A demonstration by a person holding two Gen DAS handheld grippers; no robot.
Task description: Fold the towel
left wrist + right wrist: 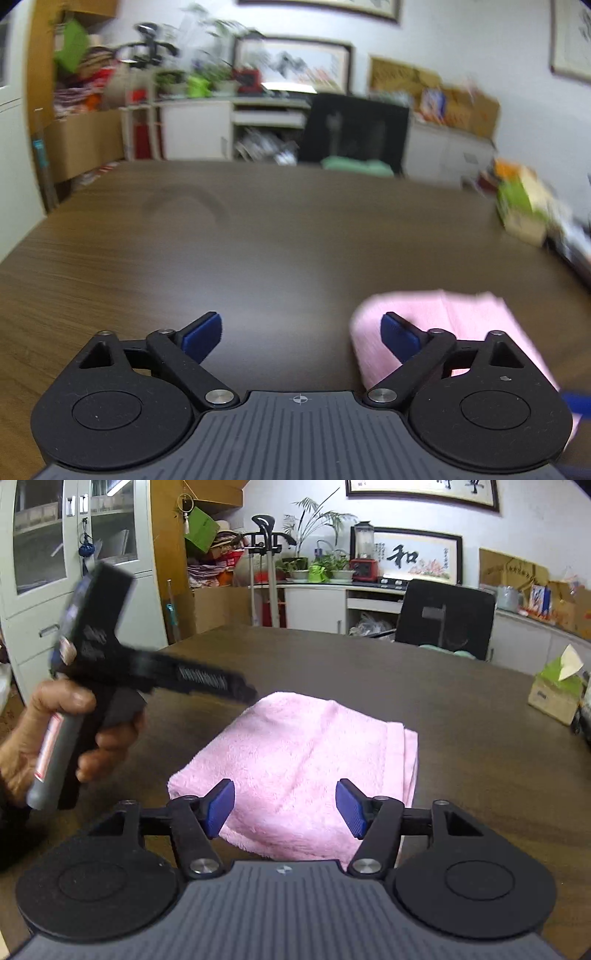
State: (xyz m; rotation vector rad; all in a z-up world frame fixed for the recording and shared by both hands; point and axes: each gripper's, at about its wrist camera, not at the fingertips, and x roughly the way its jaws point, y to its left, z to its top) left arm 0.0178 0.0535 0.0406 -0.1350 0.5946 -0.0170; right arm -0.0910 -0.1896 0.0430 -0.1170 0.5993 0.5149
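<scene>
In a cluttered office, a pink towel lies folded on the dark wooden bench, apparently finished, as the left gripper and right gripper hover nearby, fingers spread, gripping nothing.

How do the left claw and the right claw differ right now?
The right claw sits squarely over the folded pink terry towel; the left claw faces mostly bare dark wooden table, with the towel off to its right. The right wrist view is sharp, the left blurred. Both are open and hold nothing.
</scene>
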